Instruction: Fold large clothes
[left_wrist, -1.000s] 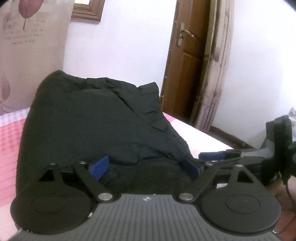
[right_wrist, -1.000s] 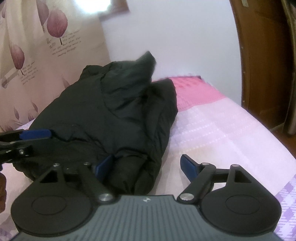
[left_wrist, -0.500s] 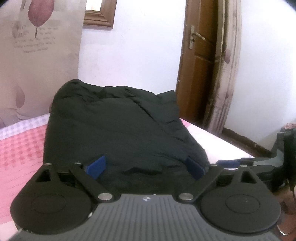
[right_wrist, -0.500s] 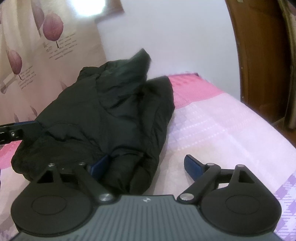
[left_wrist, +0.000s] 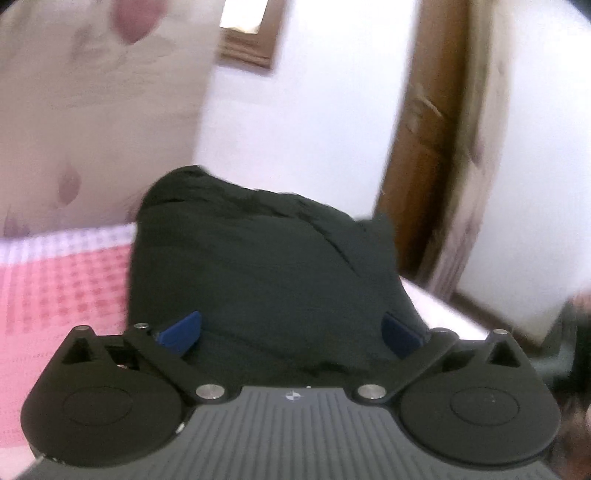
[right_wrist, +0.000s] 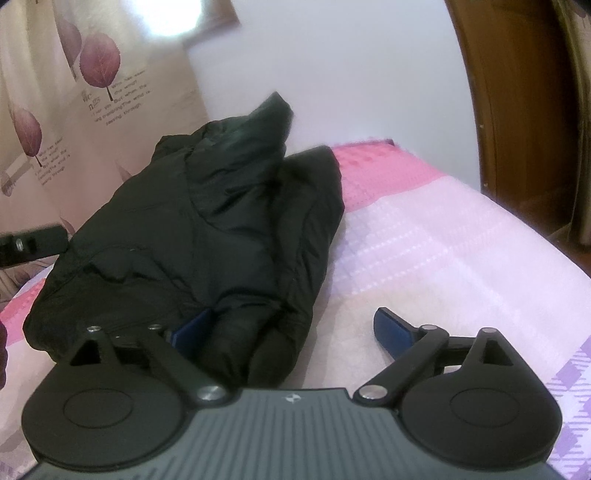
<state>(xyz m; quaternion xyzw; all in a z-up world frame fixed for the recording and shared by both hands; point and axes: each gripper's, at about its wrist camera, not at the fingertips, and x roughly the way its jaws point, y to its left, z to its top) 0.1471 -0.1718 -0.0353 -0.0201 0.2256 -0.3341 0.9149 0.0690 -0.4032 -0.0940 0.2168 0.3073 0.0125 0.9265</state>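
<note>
Both tools, left (left_wrist: 291, 332) and right (right_wrist: 291, 328), have backed off the jacket (right_wrist: 207, 229).

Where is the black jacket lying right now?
The black jacket lies bunched on the pink bedspread, left of centre in the right wrist view, below the leaf-print curtain. Its near edge sits between the right gripper jaws.

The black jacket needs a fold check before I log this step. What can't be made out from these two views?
- Left wrist view: the black jacket is motion-blurred, so creases are unreadable; the left claw body hides its near hem.
- Right wrist view: the right claw body covers the near hem; the jacket's far side is hidden behind its own bulk.
- The left claw's tips are cut off by the frame edge.
</note>
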